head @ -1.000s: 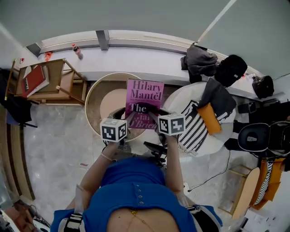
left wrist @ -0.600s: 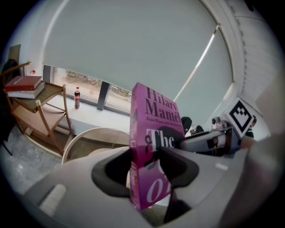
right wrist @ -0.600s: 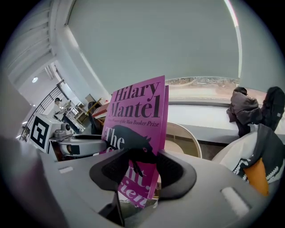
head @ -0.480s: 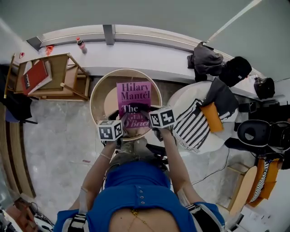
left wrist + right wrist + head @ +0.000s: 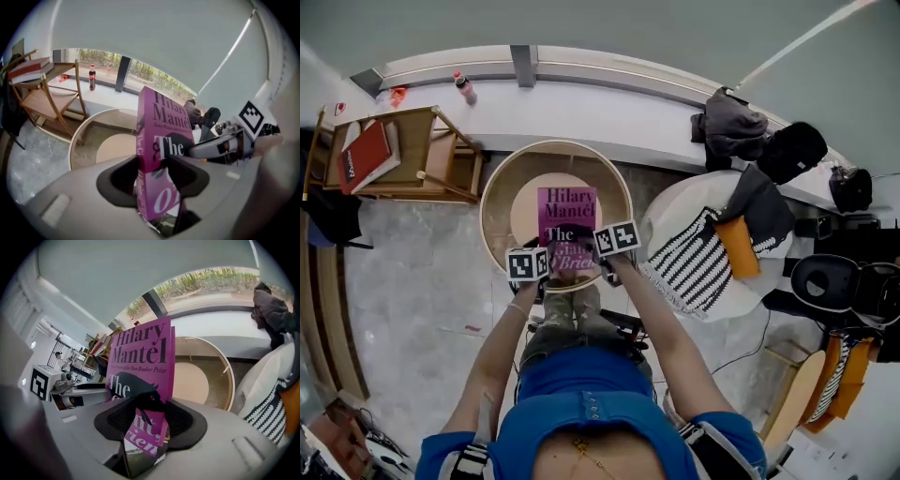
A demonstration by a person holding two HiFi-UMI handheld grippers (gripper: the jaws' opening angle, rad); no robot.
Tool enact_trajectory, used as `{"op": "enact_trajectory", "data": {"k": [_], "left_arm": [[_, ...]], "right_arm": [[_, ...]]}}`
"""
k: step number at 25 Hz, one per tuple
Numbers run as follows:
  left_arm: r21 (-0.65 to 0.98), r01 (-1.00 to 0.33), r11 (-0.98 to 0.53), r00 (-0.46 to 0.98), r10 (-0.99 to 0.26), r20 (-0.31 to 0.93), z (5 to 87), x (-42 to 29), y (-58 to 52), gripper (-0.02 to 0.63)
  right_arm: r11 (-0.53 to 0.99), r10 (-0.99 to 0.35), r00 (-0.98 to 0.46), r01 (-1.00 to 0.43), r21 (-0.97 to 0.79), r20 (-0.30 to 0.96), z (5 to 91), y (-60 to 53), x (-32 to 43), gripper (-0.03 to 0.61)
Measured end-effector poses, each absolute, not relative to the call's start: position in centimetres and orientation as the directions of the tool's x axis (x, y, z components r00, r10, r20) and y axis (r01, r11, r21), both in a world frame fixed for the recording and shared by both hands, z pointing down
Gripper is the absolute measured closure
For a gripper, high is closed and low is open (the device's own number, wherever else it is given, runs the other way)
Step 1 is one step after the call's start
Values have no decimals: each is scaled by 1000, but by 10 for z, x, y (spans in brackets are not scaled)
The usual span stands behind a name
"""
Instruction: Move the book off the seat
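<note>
A magenta paperback book is held face up over the round wooden-rimmed table. My left gripper is shut on its lower left edge and my right gripper is shut on its lower right edge. In the left gripper view the book stands edge-on between the dark pads, with the right gripper's body beyond it. In the right gripper view the book's cover sits between the pads. The white seat lies to the right of the book.
A striped cushion and an orange one lie on the seat. A wooden rack with a red book stands at the left. A bottle and dark bags rest on the white ledge.
Both grippers have carried the book leftward and away from the seat's edge; it now hangs over the middle of the round table, lower than before.
</note>
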State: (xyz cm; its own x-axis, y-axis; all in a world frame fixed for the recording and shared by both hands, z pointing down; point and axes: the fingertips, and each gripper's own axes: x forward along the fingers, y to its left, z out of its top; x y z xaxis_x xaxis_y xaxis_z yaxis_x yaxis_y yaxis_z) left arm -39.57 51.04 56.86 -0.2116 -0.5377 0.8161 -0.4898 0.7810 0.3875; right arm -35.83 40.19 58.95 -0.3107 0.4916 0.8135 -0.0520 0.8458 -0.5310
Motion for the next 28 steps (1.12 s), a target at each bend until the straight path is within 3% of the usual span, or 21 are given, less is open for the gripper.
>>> {"op": "enact_trajectory", "data": {"k": [9,16,20,28], "left_arm": [[387,-451,804,-121,-484,866,638,-371,509,420],[327,-369,870,-222,-424,878,648,-387,520,420],[358,-387,850,-216,-461,861,643,-381,517,480],[373,-389,842,-208,-475,855,638,-373,511,479]], "right_arm": [[888,432,-218,-67,-455,875,649,400,-338,382],[930,341,-250,-47,-363,906,656,387,-340,370],[922,371,-241,-20,-387,897,655,394,-337,391],[908,412,-211,19,-417,887,649,407,-336,403]]}}
